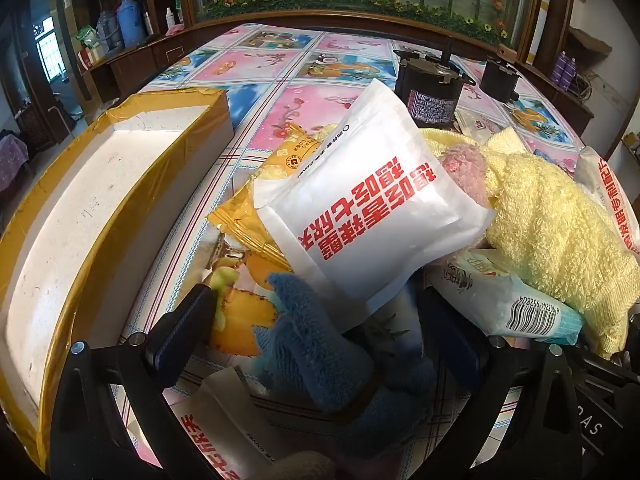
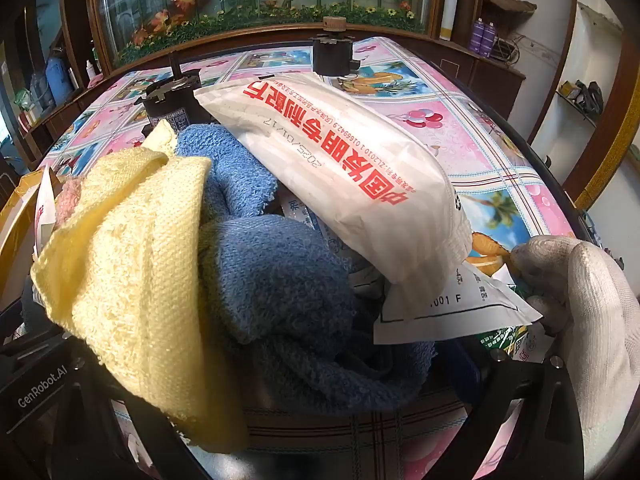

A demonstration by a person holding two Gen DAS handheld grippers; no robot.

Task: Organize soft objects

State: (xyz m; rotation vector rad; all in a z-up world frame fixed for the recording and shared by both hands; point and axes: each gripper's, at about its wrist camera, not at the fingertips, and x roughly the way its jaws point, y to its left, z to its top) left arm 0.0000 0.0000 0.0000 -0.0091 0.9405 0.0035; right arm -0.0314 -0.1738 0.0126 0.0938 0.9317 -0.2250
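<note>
A pile of soft things lies on the patterned tablecloth. In the left wrist view a white pouch with red print (image 1: 372, 204) leans on a yellow snack pack (image 1: 256, 216), a yellow towel (image 1: 552, 224) and a tissue pack (image 1: 508, 300). My left gripper (image 1: 316, 336) is open around a blue cloth (image 1: 320, 348), under the pouch's lower corner. In the right wrist view a yellow towel (image 2: 136, 272) and a blue towel (image 2: 280, 292) cover my right gripper; its fingers are hidden. A second white pouch (image 2: 344, 176) lies across the pile.
An empty white box with yellow tape edges (image 1: 92, 204) stands at the left. Two black motors (image 1: 432, 88) (image 2: 332, 56) stand behind the pile. A white-gloved hand (image 2: 592, 304) is at the right. A wooden cabinet runs along the far table edge.
</note>
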